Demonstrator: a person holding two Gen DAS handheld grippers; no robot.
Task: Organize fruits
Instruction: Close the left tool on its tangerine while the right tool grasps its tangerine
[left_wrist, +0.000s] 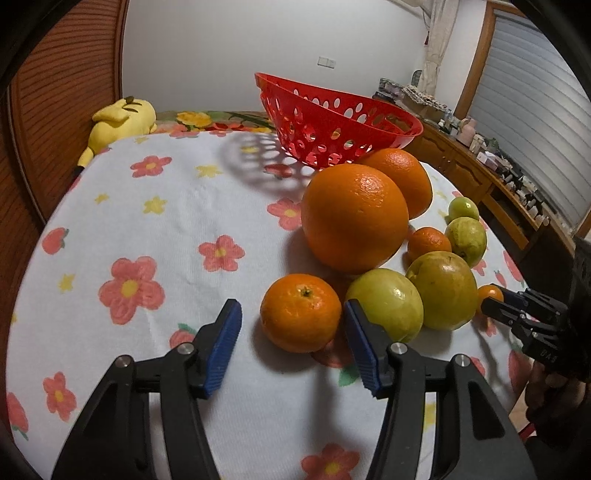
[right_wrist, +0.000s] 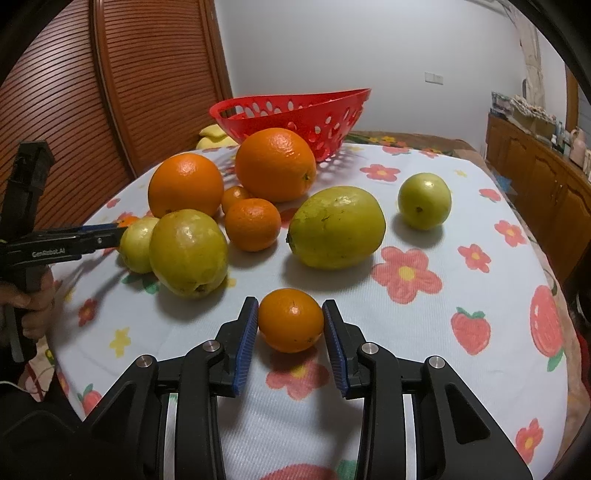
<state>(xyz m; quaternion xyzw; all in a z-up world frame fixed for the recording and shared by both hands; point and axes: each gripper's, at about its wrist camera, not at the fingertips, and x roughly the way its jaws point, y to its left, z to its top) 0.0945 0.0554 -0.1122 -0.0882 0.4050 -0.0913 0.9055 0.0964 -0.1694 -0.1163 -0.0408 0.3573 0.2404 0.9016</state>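
A: The red basket (right_wrist: 291, 110) sits at the back of the table, big oranges (right_wrist: 275, 164) in front

B: Right gripper (right_wrist: 290, 325) is pinching a small mandarin (right_wrist: 290, 319): soft skin, so gently across its middle

A: Left gripper (left_wrist: 293, 332) stands spread around another mandarin (left_wrist: 301, 312), crowded by a green fruit (left_wrist: 388, 308)

basket (right_wrist: 291, 110) far, on cloth (right_wrist: 424, 332) | two big oranges (right_wrist: 275, 164) just before it | small fruits nearer | one mandarin (right_wrist: 290, 319) nearest, between right gripper (right_wrist: 290, 334) pads
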